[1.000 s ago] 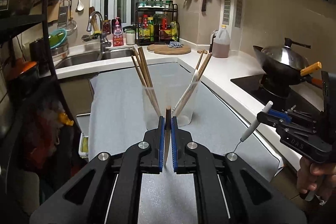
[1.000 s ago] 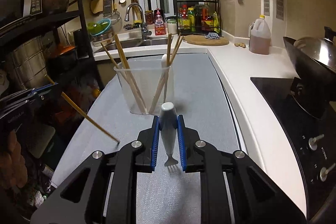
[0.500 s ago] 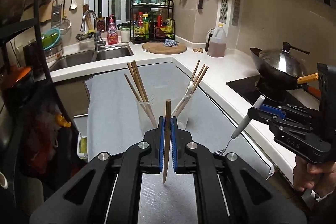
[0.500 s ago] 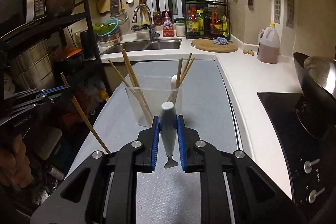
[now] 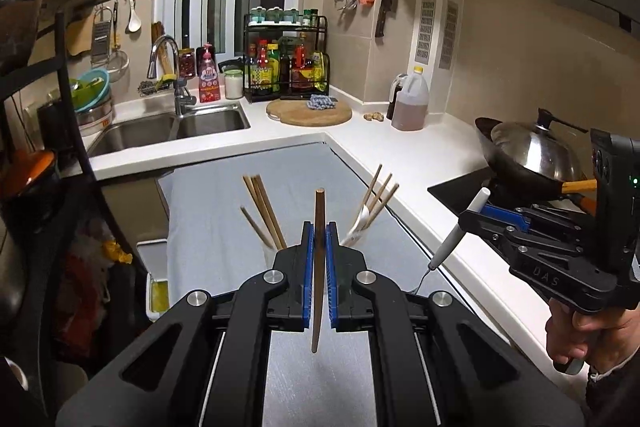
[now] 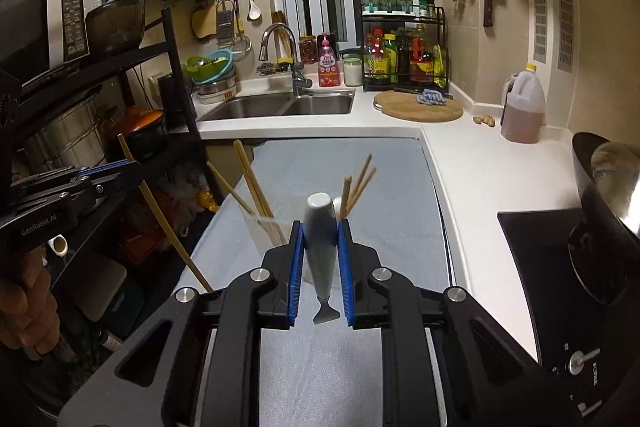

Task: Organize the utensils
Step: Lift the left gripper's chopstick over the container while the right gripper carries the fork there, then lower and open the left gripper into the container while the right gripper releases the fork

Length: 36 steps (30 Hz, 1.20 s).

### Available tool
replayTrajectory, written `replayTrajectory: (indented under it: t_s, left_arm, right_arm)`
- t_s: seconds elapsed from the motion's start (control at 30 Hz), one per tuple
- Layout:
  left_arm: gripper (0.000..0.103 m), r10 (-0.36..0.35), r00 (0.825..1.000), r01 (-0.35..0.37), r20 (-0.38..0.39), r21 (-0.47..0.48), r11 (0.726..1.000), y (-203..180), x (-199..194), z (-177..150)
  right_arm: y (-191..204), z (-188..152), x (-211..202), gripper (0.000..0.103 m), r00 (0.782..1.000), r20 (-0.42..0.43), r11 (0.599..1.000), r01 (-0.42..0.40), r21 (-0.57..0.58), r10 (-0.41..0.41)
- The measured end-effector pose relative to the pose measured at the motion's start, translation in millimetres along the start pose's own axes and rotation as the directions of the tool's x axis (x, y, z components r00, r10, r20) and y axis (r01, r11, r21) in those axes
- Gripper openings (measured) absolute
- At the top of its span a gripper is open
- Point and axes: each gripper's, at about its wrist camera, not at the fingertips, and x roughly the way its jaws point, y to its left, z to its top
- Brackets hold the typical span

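With both tools up over the grey mat (image 5: pixel 224 227), going left to right from the clear cup (image 6: pixel 260 227). Left of the cup: left gripper (image 5: pixel 319 259), clenched on a single brown chopstick (image 5: pixel 318 267), stick near upright between the blue pads (image 5: pixel 306 267), tip hanging clear above the mat. Same stick seen slanting from the right wrist view (image 6: pixel 168 227), held off to the cup's left side, hand (image 6: pixel 28 299) wrapped round the handle. At the cup itself: on the mat, loaded with chopsticks (image 6: pixel 252 183) leaning left and a second bunch (image 6: pixel 360 179) leaning right, a white utensil handle among them. Right of the cup: right gripper (image 6: pixel 321 267), clamped on the white handle of a fork (image 6: pixel 320 247), prongs pointing down, hanging free above the mat (image 5: pixel 460 231). Further right of the cup: white counter (image 6: pixel 480 179), black hob (image 6: pixel 532 239), wok (image 5: pixel 532 155) on it.
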Motion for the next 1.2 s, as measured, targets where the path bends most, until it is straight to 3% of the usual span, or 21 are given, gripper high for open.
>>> replayTrajectory:
  t_s: [0.33, 0.53, 0.9, 1.2]
  left_arm:
    - [0.006, 0.007, 0.995, -0.004, 0.101, -0.029, 1.0, 17.3, -2.5, 69.5]
    - [0.006, 0.029, 0.99, -0.027, 0.14, -0.018, 0.999, 21.9, 17.0, 91.2]
    - [0.006, 0.032, 0.999, -0.032, 0.025, -0.01, 0.999, 35.0, 84.0, 71.2]
    - [0.006, 0.029, 0.997, -0.03, -0.073, -0.017, 0.999, 45.0, 123.7, 39.7]
  right_arm:
    - [5.6, 65.6, 8.6, 0.017, 0.995, 0.082, 0.998, -0.06, 0.011, 0.058]
    - [9.4, 90.6, 31.0, 0.017, 0.991, 0.112, 0.997, -0.07, 0.017, 0.068]
    - [4.4, 79.7, 93.0, 0.017, 0.996, 0.057, 0.998, -0.066, 0.017, 0.065]
    - [13.0, 56.5, 140.8, 0.017, 0.997, -0.04, 0.998, -0.065, 0.0, 0.065]
